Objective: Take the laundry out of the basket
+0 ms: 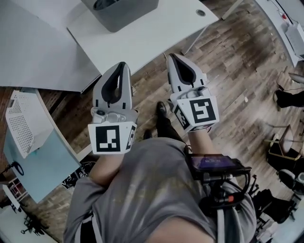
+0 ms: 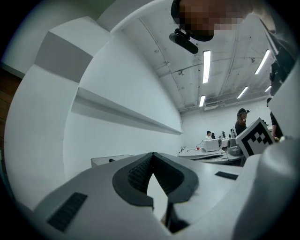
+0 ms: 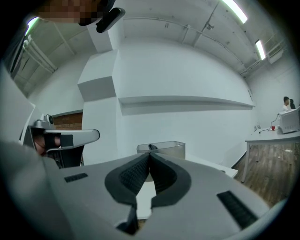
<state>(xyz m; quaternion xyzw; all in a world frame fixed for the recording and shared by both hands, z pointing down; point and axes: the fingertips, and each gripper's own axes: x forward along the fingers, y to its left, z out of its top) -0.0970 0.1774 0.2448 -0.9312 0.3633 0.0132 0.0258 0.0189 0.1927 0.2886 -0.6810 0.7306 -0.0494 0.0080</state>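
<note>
- The basket [image 1: 124, 13] is standing on the white tabletop [image 1: 156, 28], at the top edge of the head view, well ahead of both of our tools.
- It is grey with straight walls, and a dark item [image 1: 107, 4] is lying inside it; we are not able to tell what kind of item it is.
- In the right gripper view the basket [image 3: 168, 149] is showing just behind the tips of the jaws, with the dark item [image 3: 152, 146] peeking over its rim and the tabletop [image 3: 218, 167] running out to the right.
- In the left gripper view only a strip of the basket [image 2: 101, 161] is showing, to the left of the jaws.
- We are holding the left tool [image 1: 122, 63] level over the wooden floor [image 1: 237, 71], just short of the tabletop's edge; its jaws [image 2: 153, 153] are meeting at the tips and gripping nothing.
- We are holding the right tool [image 1: 169, 55] beside it, also level and pointing at the tabletop; its jaws [image 3: 149, 153] are pressed together too, with nothing between them.
- The two tools are sitting near each other but apart, neither one touching the basket.
- A white perforated panel [image 1: 19, 123] is standing at the left, by a pale blue surface [image 1: 38, 166].
</note>
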